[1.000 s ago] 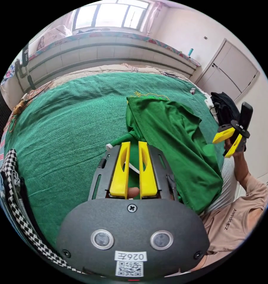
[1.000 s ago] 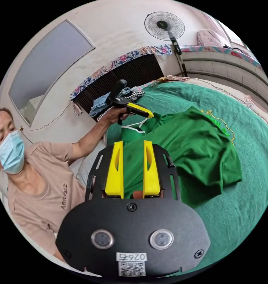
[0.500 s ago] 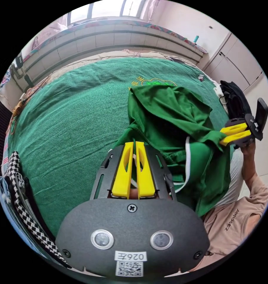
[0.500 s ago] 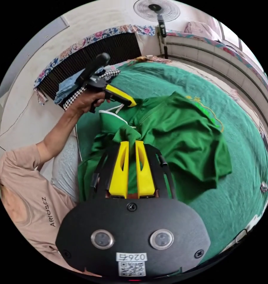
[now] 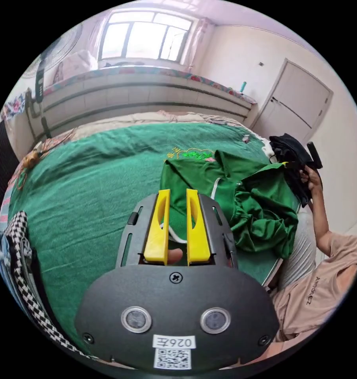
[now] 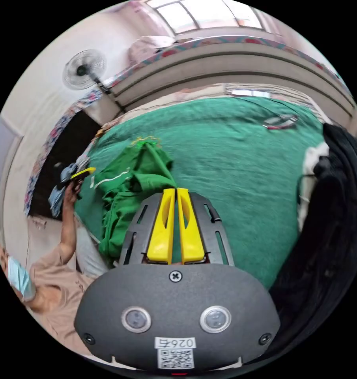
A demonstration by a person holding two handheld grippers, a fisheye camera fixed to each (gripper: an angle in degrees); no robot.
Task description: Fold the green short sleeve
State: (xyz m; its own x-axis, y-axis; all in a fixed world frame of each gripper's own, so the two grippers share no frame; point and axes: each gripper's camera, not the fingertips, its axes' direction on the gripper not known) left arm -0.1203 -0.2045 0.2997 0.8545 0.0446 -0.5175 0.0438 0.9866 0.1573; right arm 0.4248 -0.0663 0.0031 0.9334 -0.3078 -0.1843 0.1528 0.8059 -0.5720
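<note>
Both grippers work over a bed covered by a green bedspread, the landmark for everything here. Left gripper, seen in the left gripper view, has its yellow jaws a small gap apart; a white trim edge of the green shirt lies between them, but whether they press on it cannot be told. Right gripper, in the right gripper view, has its jaws nearly together with a fold of shirt cloth pinched at the tips, pulling that part up off the bedspread.

The shirt sits bunched on the bedspread's near edge, close to the person, with its collar and white piping showing and yellow embroidery just beyond it. A dark garment is heaped at the bedspread's far side corner, and checked cloth hangs off its opposite edge.

Judging by the crumpled heap, no fold is made yet: the shirt needs spreading flat first, then sleeves and body folded.
</note>
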